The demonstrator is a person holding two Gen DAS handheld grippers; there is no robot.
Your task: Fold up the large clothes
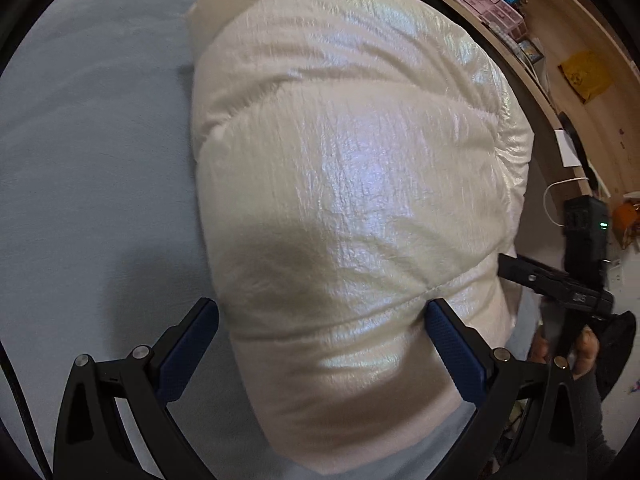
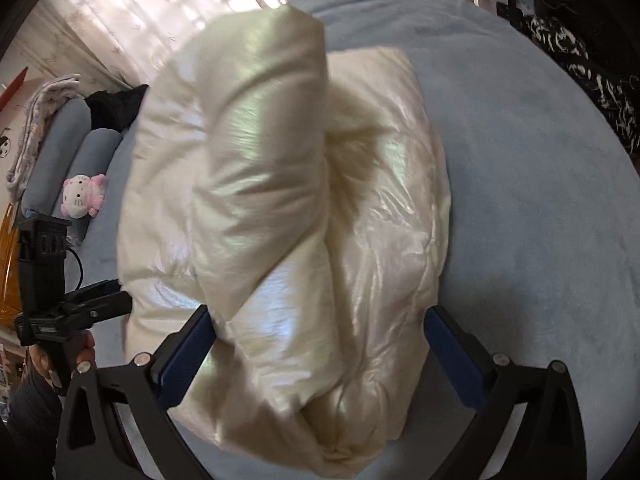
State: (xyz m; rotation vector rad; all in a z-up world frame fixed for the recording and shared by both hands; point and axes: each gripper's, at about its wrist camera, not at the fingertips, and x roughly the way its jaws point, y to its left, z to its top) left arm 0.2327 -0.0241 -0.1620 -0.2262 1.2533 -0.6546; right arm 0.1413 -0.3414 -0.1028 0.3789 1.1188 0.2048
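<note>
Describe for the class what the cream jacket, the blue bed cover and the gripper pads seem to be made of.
Cream jacket: likely thin nylon-type shell over puffy fill; pearly sheen, fine crinkles, stitched quilting. Blue bed cover: soft matte plush or fleece, apparently; no shine. Pads on the left gripper: blue, looks like rubber with fine grip texture.
</note>
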